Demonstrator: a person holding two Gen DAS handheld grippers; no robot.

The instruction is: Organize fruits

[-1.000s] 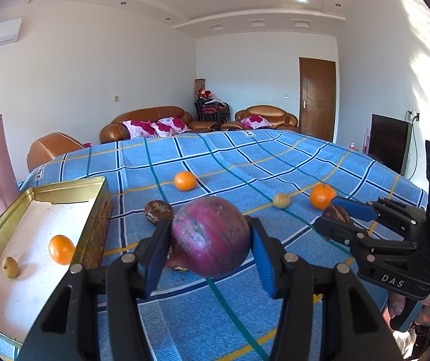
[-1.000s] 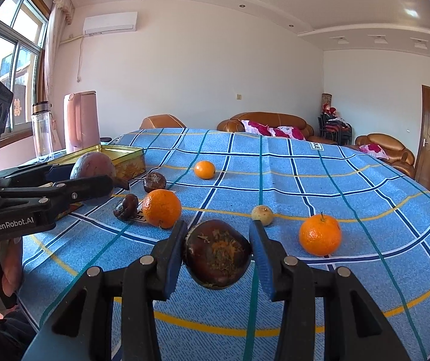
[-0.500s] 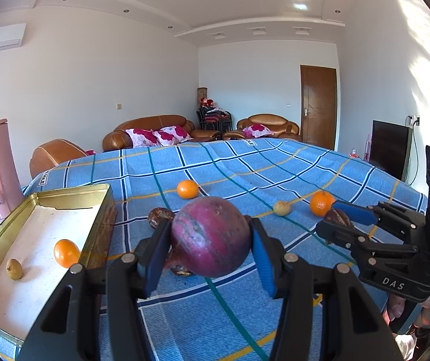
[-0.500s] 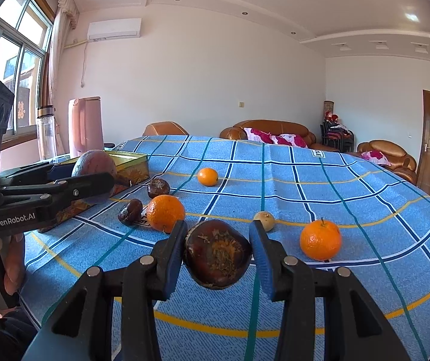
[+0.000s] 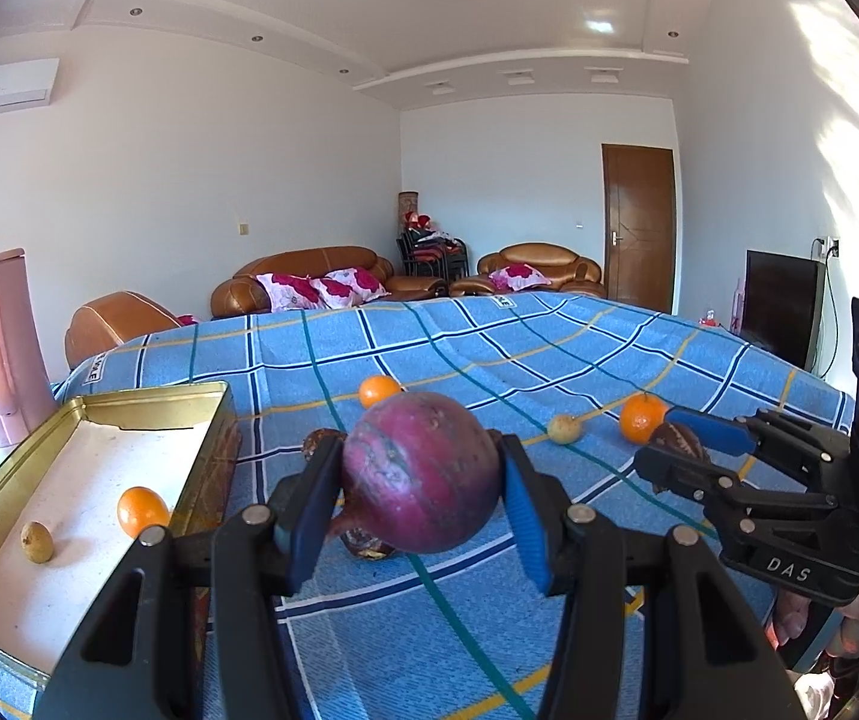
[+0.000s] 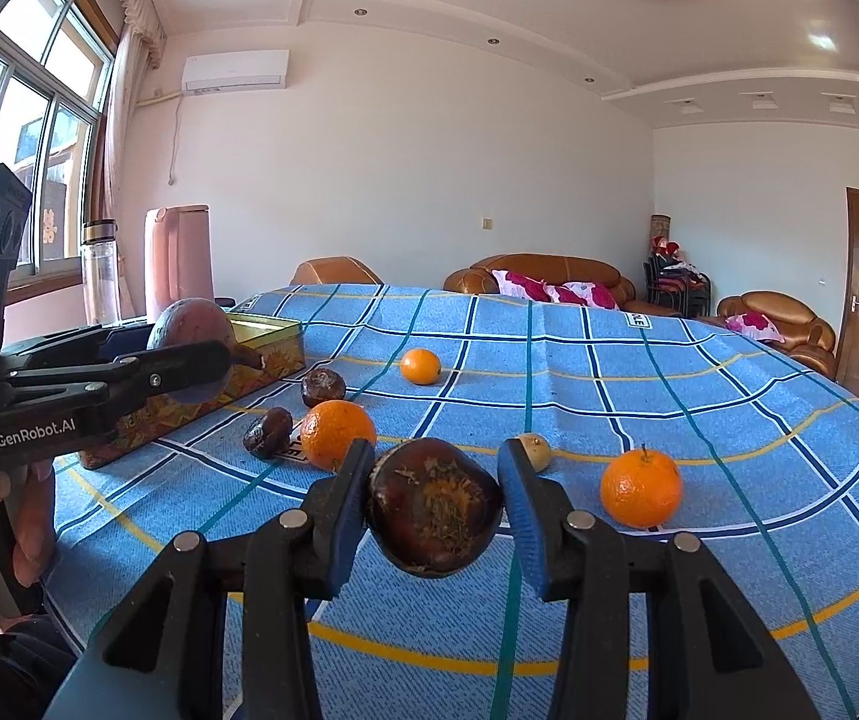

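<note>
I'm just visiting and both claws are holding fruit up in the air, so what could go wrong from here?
The big purple fruit is round and pinched only at its sides by the left claw; it could slip and land on the dark fruit beneath it. The gold tin has a raised rim, so a low approach might clip it. The right claw grips a wrinkled brown fruit that looks soft and may squash.

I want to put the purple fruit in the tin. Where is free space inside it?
The gold tin is bare across its far half and middle. Only the near end is taken, by an orange and a small yellow fruit. Beside the tin, dark fruits crowd the cloth.
</note>
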